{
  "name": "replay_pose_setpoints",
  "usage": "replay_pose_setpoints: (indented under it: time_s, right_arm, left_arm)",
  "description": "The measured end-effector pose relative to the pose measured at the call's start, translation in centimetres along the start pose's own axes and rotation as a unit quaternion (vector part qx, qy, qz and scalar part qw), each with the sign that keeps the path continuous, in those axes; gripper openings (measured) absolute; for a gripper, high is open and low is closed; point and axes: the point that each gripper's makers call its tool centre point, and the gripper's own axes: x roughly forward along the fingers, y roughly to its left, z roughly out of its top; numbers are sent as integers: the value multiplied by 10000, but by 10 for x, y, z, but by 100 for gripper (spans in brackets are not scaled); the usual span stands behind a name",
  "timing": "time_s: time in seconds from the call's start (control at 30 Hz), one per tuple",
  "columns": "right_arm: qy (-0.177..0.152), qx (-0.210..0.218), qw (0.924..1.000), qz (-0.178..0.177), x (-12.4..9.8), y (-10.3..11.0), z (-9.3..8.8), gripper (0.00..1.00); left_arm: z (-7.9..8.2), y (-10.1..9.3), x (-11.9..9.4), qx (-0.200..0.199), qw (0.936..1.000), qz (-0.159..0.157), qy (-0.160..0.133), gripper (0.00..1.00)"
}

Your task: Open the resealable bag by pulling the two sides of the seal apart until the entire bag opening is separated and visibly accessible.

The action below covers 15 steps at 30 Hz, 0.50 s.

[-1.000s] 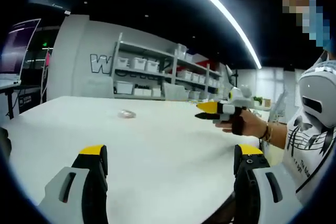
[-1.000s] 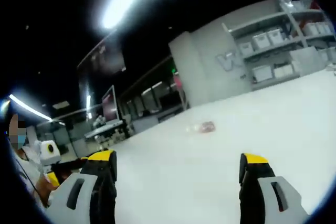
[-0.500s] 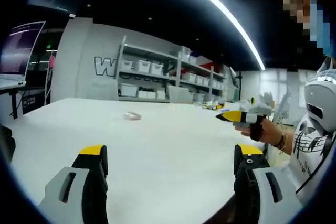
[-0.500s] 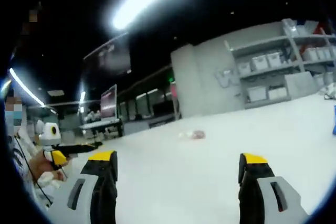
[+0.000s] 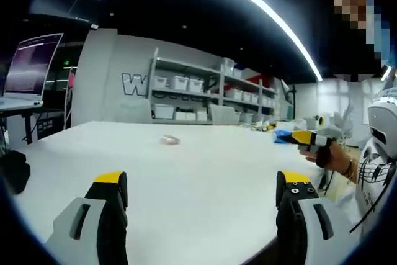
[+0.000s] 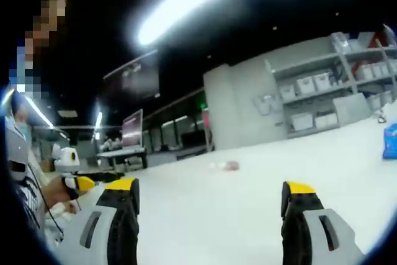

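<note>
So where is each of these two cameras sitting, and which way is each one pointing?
Left gripper view: rides on the left gripper, looking along its open yellow-tipped jaws across the white table toward grey wall shelves; the person's hand holds the right gripper at the right edge.
Right gripper view: rides on the right gripper, jaws open, facing across the same table; the left gripper shows at the left edge.
Shared: the small clear resealable bag lying far off, and a blue packet.
</note>
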Motion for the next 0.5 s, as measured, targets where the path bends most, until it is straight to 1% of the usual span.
replay_pose_setpoints:
  time_s: [0.17,0.27,0.33,0.4,0.5]
  right_arm:
    - [-51,4,10000,-10,-4,0,-3,96]
    - [-149,-40,9999,-34,-6,0,1,94]
    - [-157,-30,9999,-5,-6,2,2,94]
    - [-150,-25,9999,17,-7,3,1,94]
    - [-148,-57,9999,31,-9,5,0,94]
  left_arm:
    - [1,5,1,23,9999,95,-65,98]
    - [4,7,0,50,9997,150,-170,98]
    - [7,8,-1,67,9996,187,-188,98]
    - [10,6,-3,144,9994,198,-235,98]
    - [9,6,-3,268,9992,220,-215,98]
